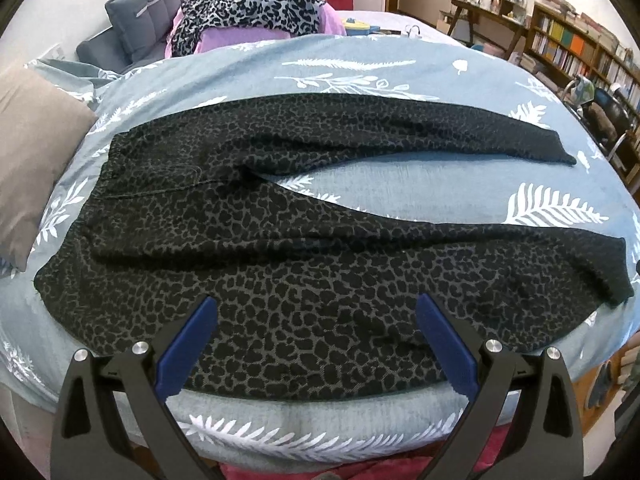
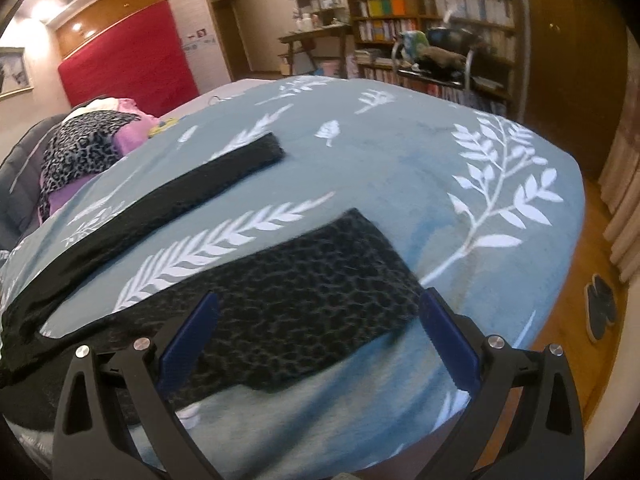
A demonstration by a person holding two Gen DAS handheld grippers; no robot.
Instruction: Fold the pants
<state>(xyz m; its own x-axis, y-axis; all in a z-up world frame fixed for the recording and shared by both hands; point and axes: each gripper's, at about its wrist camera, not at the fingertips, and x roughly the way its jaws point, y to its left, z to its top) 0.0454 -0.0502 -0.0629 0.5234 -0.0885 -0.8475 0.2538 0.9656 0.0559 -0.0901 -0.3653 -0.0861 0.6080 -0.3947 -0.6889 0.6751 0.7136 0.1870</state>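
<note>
Dark leopard-print pants (image 1: 280, 248) lie flat on the bed, waistband to the left, both legs spread apart to the right. My left gripper (image 1: 316, 340) is open and empty, above the near leg's thigh by the bed's front edge. My right gripper (image 2: 318, 336) is open and empty, just above the near leg's cuff (image 2: 320, 288). The far leg's cuff (image 2: 256, 152) lies further back.
The bed has a blue-grey cover with white leaves (image 1: 400, 72). A brown pillow (image 1: 28, 148) lies at the left. A pile of clothes (image 1: 248, 12) sits behind. Bookshelves (image 2: 432, 20), a chair (image 2: 440, 60) and slippers (image 2: 600, 304) are to the right.
</note>
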